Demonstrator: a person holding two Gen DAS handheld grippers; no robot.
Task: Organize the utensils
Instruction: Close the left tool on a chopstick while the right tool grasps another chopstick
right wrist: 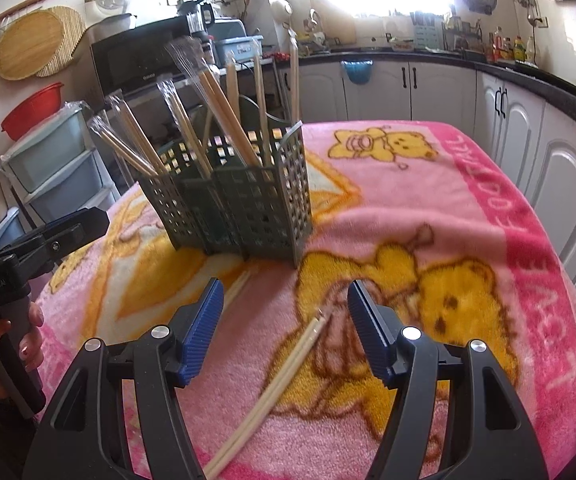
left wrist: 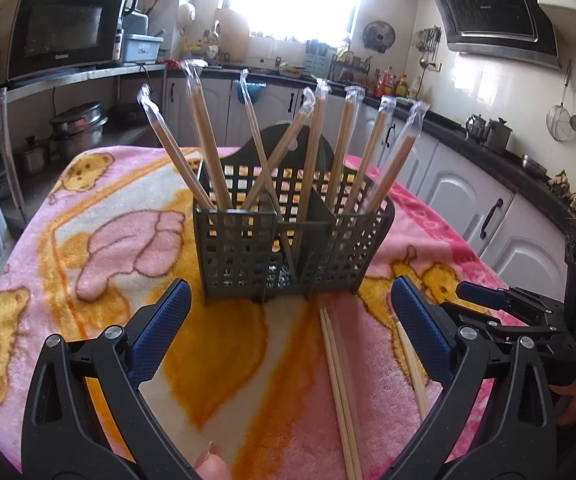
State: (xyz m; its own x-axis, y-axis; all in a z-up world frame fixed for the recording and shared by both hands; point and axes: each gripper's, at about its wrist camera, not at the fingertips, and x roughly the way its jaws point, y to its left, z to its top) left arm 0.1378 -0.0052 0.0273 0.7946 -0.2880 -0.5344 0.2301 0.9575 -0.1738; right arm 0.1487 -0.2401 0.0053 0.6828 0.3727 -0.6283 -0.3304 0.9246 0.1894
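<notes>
The dark grey perforated plastic utensil basket (left wrist: 288,248) was seen standing upright on the pink and yellow bear-print blanket (left wrist: 99,240) spread over the counter, with plastic-wrapped wooden chopsticks (left wrist: 207,148) fanned out of its compartments. The left tool (left wrist: 292,328) was held wide open just in front of the basket, nothing gripped. 2 bare wooden chopsticks (left wrist: 338,384) were laid flat between its blue pads. The right tool (right wrist: 285,328) was also held open and empty, and another bare chopstick pair (right wrist: 271,392) was stretched out on the blanket between its fingers, untouched.
</notes>
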